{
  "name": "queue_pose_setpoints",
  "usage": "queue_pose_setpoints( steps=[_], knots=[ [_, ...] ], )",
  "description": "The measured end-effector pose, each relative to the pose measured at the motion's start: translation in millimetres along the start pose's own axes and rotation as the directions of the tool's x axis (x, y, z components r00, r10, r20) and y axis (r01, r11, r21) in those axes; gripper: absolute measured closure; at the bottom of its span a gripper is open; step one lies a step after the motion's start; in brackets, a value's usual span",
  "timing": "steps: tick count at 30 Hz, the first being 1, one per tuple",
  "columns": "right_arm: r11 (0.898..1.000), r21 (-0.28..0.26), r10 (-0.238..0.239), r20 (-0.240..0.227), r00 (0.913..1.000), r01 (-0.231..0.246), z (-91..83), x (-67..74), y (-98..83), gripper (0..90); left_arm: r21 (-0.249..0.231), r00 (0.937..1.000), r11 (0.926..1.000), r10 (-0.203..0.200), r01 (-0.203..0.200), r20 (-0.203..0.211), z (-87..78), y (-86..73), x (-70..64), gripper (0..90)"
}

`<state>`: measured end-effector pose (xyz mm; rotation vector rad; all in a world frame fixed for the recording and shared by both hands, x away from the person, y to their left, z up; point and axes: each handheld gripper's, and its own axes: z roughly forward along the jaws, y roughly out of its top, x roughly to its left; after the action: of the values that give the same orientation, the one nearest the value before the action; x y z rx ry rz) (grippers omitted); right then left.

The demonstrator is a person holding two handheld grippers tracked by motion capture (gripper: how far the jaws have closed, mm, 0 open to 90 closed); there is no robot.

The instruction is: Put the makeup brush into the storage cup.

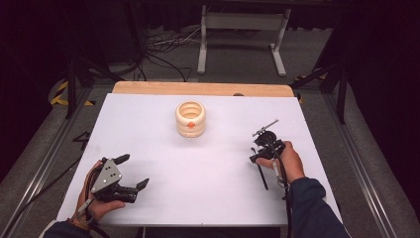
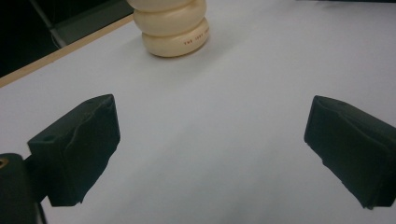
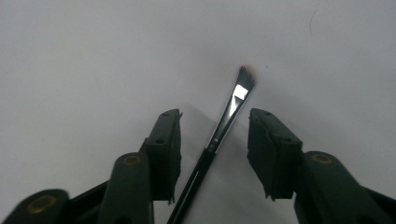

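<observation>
A thin paintbrush (image 1: 267, 127) with a metal ferrule and dark bristles (image 3: 246, 74) lies flat on the white table (image 1: 208, 163) at the right. My right gripper (image 1: 265, 141) is low over it, and in the right gripper view (image 3: 215, 119) its jaws stand on either side of the ferrule (image 3: 236, 95) with gaps on both sides. The black handle (image 3: 194, 182) runs back under the jaws. At the front left my left gripper (image 1: 133, 171) rests open on the table, nothing between its jaws (image 2: 212, 112). It points toward a cream ridged cup (image 1: 190, 119) (image 2: 173, 28).
The cup stands at the back middle of the table and bears an orange mark (image 1: 190, 125) on its side. A wooden strip (image 1: 203, 88) edges the table's far side. Beyond it are cables and a white stand (image 1: 242, 34) on the floor.
</observation>
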<state>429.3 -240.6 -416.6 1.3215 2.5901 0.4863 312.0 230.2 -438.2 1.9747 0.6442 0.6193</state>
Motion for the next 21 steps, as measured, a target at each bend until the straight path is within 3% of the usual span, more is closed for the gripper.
queue_pose_setpoints(
  steps=[4,9,14,15,21],
  knots=[
    [0.999,0.042,0.016,0.013,0.9998,-0.016,6.9,-5.3,4.4,61.7,-0.003,1.0000,1.0000,-0.004,0.004,0.003,0.3,-0.2,0.5,4.3],
    [0.998,0.055,0.023,0.006,0.9997,-0.023,8.7,-8.2,7.3,67.1,0.005,0.9998,0.9999,-0.016,0.016,0.013,2.8,-0.6,0.9,4.5],
    [0.998,0.068,0.000,0.020,0.9998,-0.001,9.5,-4.2,9.7,74.9,0.016,0.9997,0.9997,-0.020,0.020,0.017,3.9,-0.3,0.3,4.5],
    [0.997,0.075,-0.016,0.019,0.9997,0.014,9.7,-0.9,10.8,81.6,0.016,0.9996,0.9996,-0.023,0.022,0.019,4.0,-0.2,0.2,4.5],
    [0.997,0.074,-0.034,0.019,0.9992,0.032,9.7,1.3,10.5,84.0,0.011,0.9997,0.9997,-0.023,0.022,0.011,3.4,0.0,-0.2,4.6]
  ],
)
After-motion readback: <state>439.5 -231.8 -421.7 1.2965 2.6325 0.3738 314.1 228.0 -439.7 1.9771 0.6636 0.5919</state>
